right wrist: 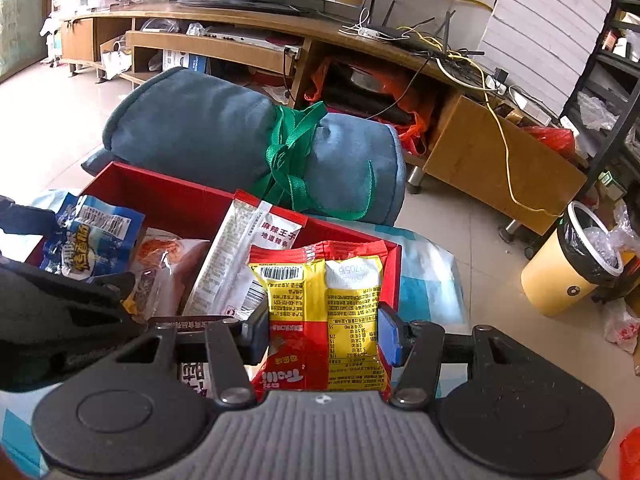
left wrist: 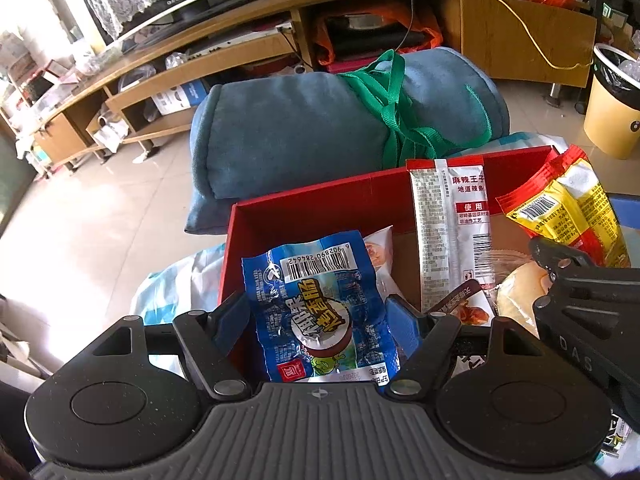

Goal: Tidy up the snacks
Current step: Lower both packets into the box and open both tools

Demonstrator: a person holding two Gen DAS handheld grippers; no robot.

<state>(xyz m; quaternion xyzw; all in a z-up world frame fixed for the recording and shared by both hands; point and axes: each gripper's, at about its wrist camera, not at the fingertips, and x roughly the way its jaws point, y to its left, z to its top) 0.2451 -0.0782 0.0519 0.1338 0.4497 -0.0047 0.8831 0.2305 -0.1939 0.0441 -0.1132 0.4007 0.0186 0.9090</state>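
Two packets arrive at once over a red cardboard box (left wrist: 320, 204): the left gripper (left wrist: 320, 320) is clamped on a crinkled blue foil snack packet (left wrist: 316, 300), held upright above the box's nine-o'clock end, while the right gripper (right wrist: 324, 336) pinches a glossy yellow-and-red snack packet (right wrist: 328, 300) at the three-o'clock end, apparently ready for filing. A long silver sachet (right wrist: 240, 264) already leans inside, against the twelve-o'clock wall; a rolled blue blanket (right wrist: 208, 136) lies beyond.

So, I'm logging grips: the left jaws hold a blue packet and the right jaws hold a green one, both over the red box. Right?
Not quite. The right gripper holds a yellow and red packet, not green, as the right wrist view shows. The blue packet in the left gripper and the red box are correct.
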